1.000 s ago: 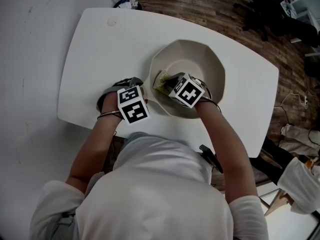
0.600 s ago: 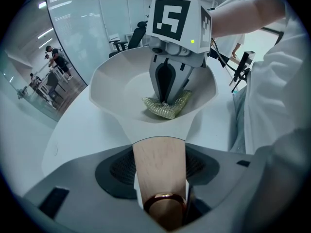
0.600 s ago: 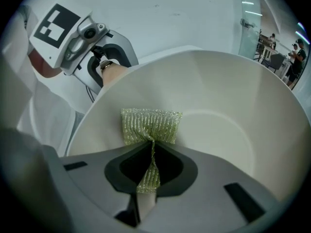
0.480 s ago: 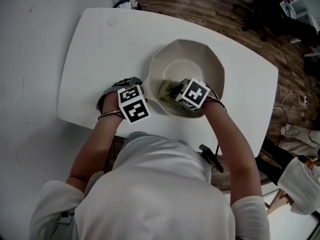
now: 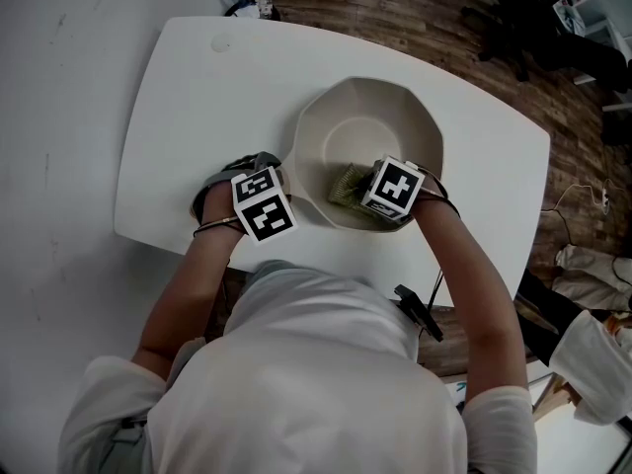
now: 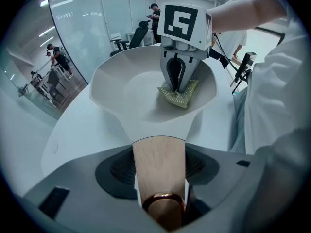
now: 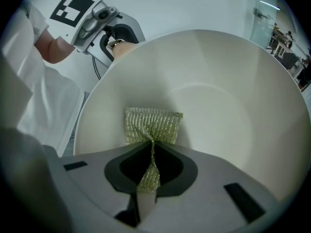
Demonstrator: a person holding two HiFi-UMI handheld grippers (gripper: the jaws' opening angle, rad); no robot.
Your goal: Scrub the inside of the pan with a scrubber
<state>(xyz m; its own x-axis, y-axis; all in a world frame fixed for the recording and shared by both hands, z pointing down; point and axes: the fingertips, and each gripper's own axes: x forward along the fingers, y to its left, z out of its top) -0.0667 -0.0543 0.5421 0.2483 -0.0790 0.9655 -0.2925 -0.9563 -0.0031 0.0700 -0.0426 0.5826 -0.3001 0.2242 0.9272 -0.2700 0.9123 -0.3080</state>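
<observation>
White table (image 5: 178, 117) over wood plank floor (image 5: 415, 18); black chair (image 5: 538, 18) stands beyond the pan, well apart from it. The left gripper view shows a glass-walled office with people far behind the pan.

Readable print: only black-and-white square marker patterns on the cubes of both grippers, no words or brand seen on the pan or scrubber.

Cream pan (image 5: 395, 107) sits on the table, faceted rim, wide sloping walls, flat pale floor. Its wooden handle (image 6: 158, 149) sticks out from the pan toward the left gripper (image 6: 159, 171), with a copper-coloured ring (image 6: 164, 203) at the handle's far end from the pan. The left gripper's jaws are clamped on this handle, one pad on each side, just outside the pan's rim.

Green-gold mesh scrubber (image 7: 153, 125) is inside the pan, on the sloped inner wall at the side nearest the person. The right gripper (image 7: 148, 171) reaches down into the pan over that same rim, jaws pinched tight on the scrubber's rear edge, which bunches into a narrow strip between the pads. The scrubber's free part fans out ahead of the jaws and lies against the pan wall, short of the pan's flat floor.
</observation>
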